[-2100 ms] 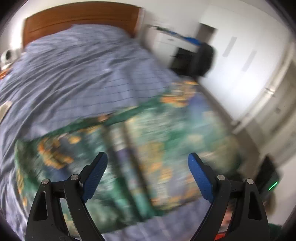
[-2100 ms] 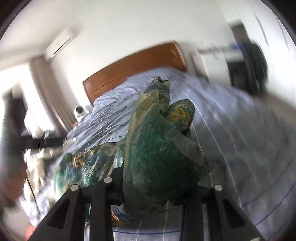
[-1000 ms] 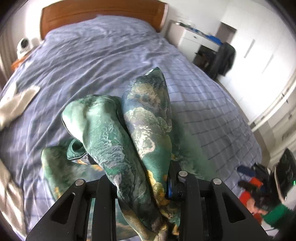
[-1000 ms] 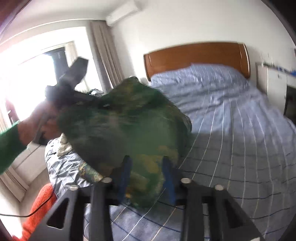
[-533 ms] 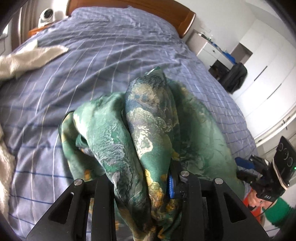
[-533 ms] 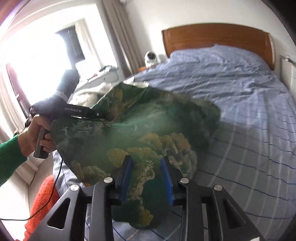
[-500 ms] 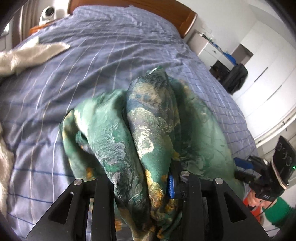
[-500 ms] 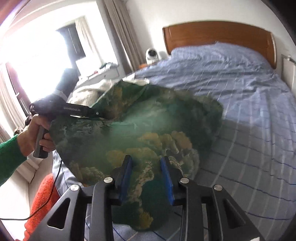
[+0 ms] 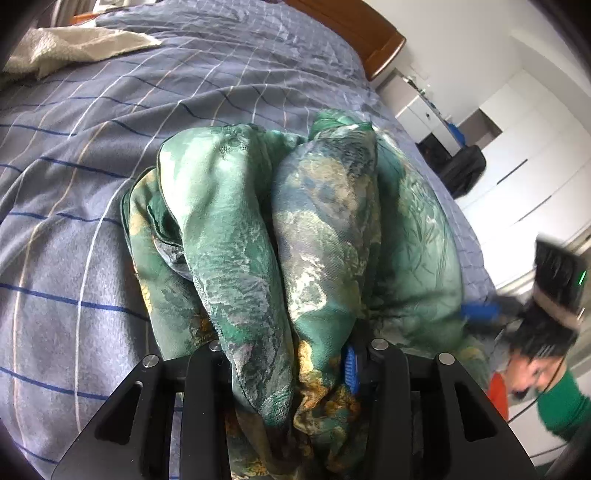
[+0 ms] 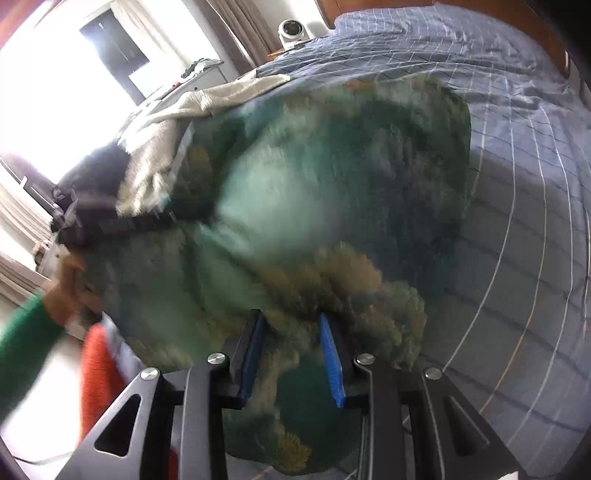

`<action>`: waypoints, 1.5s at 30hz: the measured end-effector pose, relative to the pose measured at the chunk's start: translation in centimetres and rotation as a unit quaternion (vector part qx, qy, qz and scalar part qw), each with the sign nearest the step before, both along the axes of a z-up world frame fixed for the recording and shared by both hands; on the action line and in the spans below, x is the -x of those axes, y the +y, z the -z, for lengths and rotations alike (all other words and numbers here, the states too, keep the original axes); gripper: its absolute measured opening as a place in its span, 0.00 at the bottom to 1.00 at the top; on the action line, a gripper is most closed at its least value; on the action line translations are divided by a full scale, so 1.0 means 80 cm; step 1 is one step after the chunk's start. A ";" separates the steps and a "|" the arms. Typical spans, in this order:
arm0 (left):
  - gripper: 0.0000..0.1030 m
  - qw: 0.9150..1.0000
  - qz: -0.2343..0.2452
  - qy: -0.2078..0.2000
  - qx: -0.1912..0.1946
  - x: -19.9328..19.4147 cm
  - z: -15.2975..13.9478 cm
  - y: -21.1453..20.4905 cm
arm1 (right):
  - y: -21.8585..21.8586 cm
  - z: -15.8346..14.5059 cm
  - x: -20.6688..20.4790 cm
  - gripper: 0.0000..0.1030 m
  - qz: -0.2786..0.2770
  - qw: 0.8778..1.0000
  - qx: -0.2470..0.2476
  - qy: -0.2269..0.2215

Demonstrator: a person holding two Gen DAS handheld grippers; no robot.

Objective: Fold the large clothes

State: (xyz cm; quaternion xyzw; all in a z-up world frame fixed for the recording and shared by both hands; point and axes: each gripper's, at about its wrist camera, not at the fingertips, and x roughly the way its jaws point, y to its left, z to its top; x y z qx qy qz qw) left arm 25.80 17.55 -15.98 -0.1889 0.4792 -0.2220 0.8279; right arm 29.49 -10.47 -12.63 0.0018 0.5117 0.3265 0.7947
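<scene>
One large green garment [image 9: 314, 229], printed in gold and blue, is bunched in thick folds on a bed [image 9: 74, 155] covered in a blue checked sheet. It lies near the foot edge of the bed, part draped over the mattress and part lifted.

The left gripper [image 9: 291, 363] has a thick gather of the cloth between its jaws, which are opening, though the fabric looks pinched there for now. The right gripper [image 10: 291, 354] has another bunch of the same cloth between its blue pads; its jaws are closing on it. That view is blurred, so the exact fold line cannot be made out.

Beyond the garment, a cream towel-like cloth [image 9: 70, 48] lies well apart near the far side of the bed. A wooden headboard [image 9: 354, 33] stands behind, with white wardrobes [image 9: 532, 155] to one side. A person in a green sleeve [image 10: 26, 339] holds the handles.

Judging by this, the step in hand is laying a lifted half of the garment down onto the bed. The next move likely calls for letting go cleanly, then smoothing the cloth flat before another fold.
</scene>
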 end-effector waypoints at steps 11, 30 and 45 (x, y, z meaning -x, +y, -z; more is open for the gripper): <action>0.38 1.000 -0.003 -0.002 0.018 0.010 0.012 0.013 | 0.122 -0.010 -0.167 0.33 -0.014 0.999 -0.031 -0.015; 0.39 0.999 -0.009 -0.001 0.031 0.009 0.020 0.016 | 0.098 -0.019 -0.063 0.32 -0.055 0.994 0.067 -0.070; 0.41 1.000 -0.011 -0.012 0.021 0.014 0.020 0.008 | 0.002 0.043 0.088 0.34 -0.011 0.995 0.094 -0.043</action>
